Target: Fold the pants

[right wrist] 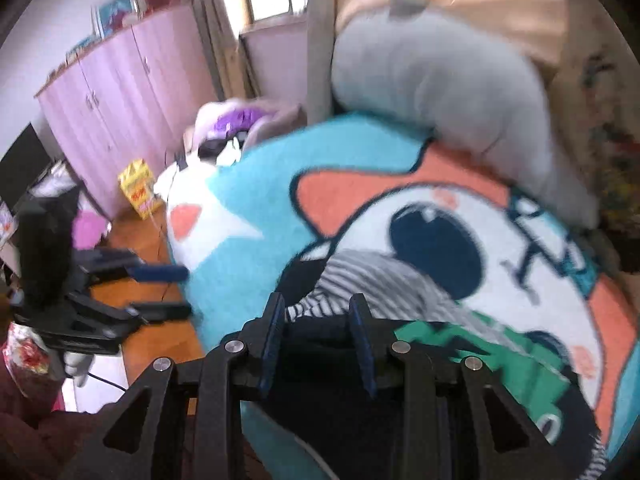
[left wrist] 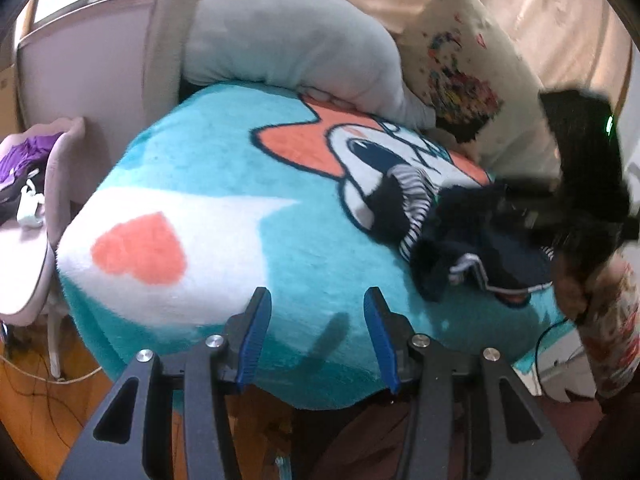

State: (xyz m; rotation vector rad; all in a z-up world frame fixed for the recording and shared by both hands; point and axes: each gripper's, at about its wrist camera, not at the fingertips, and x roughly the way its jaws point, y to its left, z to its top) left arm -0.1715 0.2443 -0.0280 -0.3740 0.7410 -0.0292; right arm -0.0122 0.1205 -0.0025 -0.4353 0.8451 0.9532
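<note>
Between our left gripper point(left wrist: 316, 300) fingers, which stand open, we see only the fuzzy blue blanket point(left wrist: 224, 152) on the bed, and our right gripper point(right wrist: 316, 308) is open too, with nothing pinched, hanging just over the dark pants point(left wrist: 472, 248). We see the pants bunched in a heap on the blanket's cartoon face, with a stripy band point(right wrist: 372, 276) at one end, and farther back sit a grey pillow point(left wrist: 288, 40) and a spotty pillow point(left wrist: 460, 60). We think the pants are soft, light and floppy, so grabbing the stripy band or a leg end seems best; we cannot read any words.
</note>
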